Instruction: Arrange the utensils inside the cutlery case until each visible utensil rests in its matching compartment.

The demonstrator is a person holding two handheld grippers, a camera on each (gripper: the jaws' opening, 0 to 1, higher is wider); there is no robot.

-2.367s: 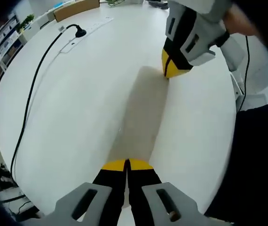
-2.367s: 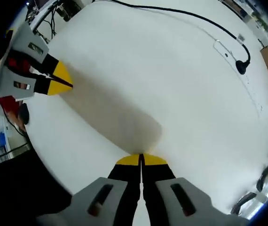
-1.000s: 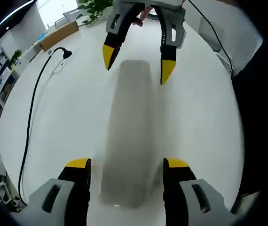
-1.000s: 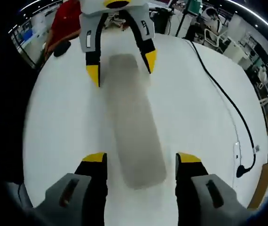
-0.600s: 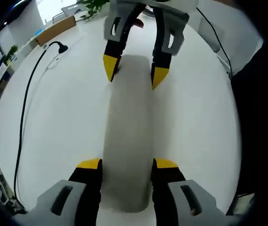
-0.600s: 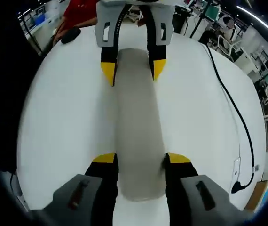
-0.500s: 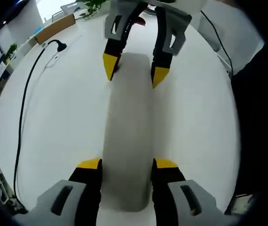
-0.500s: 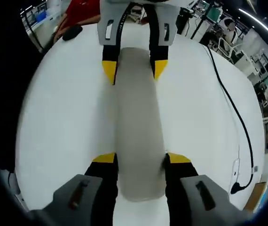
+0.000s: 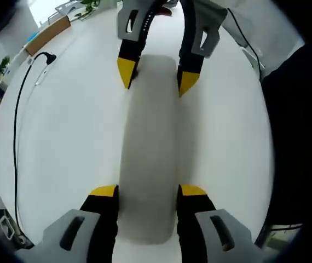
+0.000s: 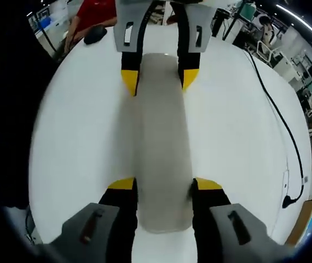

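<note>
A long grey cutlery case [image 9: 150,142] with rounded ends lies closed on the white table [image 9: 63,137]; no utensils show. My left gripper [image 9: 148,190] straddles its near end, jaws pressed against both long sides. My right gripper [image 9: 157,76] clamps the far end the same way. In the right gripper view the cutlery case [image 10: 161,131] runs away from my right gripper [image 10: 164,183], which is shut on its near end, toward my left gripper [image 10: 159,78] at the far end.
A black cable with a plug [image 9: 46,56] trails over the table's left side beside a wooden box [image 9: 46,35]. The same cable [image 10: 276,115] crosses the table [image 10: 79,137]. A person in a red top [image 10: 93,13] and a dark object [image 10: 96,34] are behind it.
Both grippers went from shut at the case's ends to wide open astride it, then closed onto its long sides. In the last half second both views shifted slightly.
</note>
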